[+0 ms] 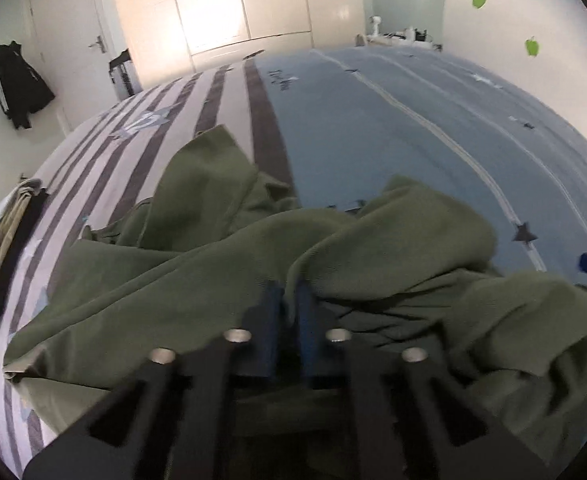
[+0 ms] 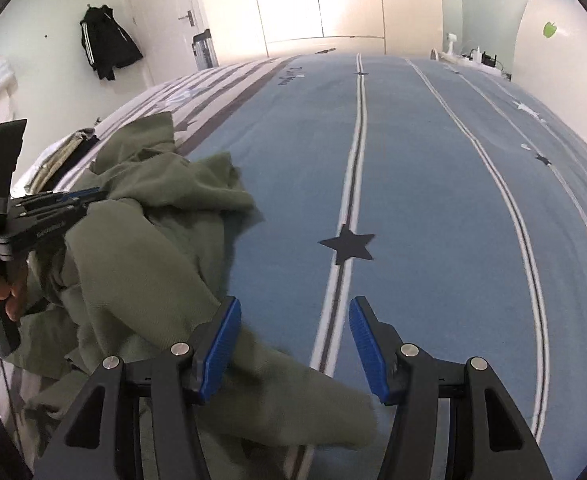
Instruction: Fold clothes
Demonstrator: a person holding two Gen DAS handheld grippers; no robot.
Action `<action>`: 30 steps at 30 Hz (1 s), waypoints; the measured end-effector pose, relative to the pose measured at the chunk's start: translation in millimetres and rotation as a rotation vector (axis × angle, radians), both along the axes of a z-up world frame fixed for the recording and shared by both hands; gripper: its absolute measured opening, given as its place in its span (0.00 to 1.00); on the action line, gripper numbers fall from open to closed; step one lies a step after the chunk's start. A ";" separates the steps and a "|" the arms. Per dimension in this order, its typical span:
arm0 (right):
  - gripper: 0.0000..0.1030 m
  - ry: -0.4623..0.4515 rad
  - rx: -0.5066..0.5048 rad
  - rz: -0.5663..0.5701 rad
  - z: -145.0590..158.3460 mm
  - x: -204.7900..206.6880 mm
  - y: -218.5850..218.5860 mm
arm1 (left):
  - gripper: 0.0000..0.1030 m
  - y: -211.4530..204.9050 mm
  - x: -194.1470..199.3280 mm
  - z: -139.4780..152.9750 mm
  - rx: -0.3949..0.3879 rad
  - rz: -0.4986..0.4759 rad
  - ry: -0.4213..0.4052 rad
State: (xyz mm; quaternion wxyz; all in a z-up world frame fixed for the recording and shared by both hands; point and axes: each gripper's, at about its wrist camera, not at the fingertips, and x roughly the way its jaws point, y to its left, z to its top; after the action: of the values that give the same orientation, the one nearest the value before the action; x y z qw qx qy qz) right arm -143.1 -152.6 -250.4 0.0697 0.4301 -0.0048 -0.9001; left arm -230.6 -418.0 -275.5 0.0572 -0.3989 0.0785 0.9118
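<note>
The green garment (image 1: 221, 264) lies crumpled across the lower half of the left wrist frame, on the bed (image 1: 393, 128) where the striped part of the cover meets the blue part. The left gripper (image 1: 289, 300) has its blue pads pinched together on a fold of that cloth. In the right wrist frame the garment fills the lower left, and the right gripper (image 2: 295, 344) stands half open over the blue cover with nothing between its pads. The dark writing on the cover (image 2: 291, 74) is too small to read. A stack of folded clothes (image 1: 1, 240) sits at the left edge.
</note>
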 end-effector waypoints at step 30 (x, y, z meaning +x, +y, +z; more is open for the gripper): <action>0.63 0.116 0.055 -0.011 41.9 -26.2 -102.6 | 0.53 -355.7 74.3 39.4 -0.171 0.698 0.125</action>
State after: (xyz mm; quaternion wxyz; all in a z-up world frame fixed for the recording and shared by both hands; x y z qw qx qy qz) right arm -169.2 -255.3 -208.6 0.0531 0.3790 0.0218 -0.9236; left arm -156.3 -773.7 -236.0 -0.2958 -0.3484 0.0170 0.8893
